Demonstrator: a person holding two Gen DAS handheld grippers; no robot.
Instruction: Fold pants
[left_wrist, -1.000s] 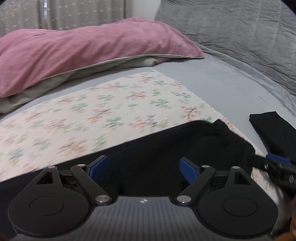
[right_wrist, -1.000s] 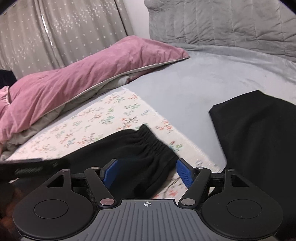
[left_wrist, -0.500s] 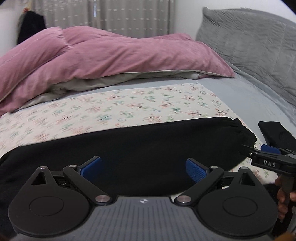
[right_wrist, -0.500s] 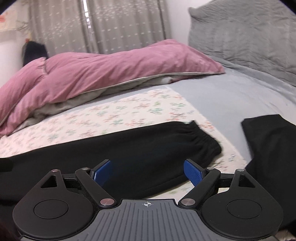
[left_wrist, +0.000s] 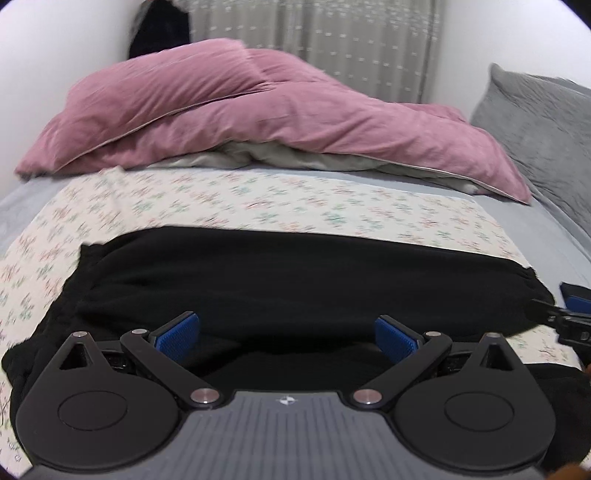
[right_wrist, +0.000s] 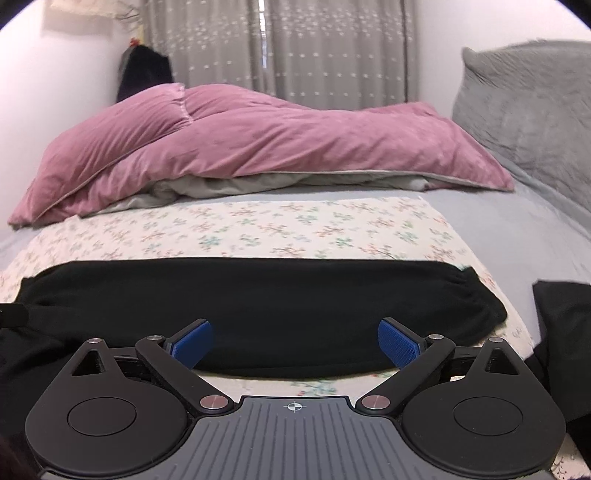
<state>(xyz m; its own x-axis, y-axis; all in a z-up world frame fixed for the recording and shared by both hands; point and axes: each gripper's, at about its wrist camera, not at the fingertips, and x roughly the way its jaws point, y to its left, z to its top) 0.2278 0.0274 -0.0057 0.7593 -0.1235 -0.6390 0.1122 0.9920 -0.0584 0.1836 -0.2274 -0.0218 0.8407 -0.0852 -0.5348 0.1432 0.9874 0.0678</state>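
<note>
No readable words, brand names or numbers appear on anything in either wrist view at this moment.

Matt black cloth pants (right_wrist: 258, 299)

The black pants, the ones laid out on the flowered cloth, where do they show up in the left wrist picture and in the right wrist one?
Left wrist: the black pants stretch across the middle, just beyond the open left gripper, gathered elastic end at right.
Right wrist: the black pants lie as a flat band across the middle, beyond the open right gripper, gathered end at right.
Shared landmark: the pink duvet behind them.
</note>
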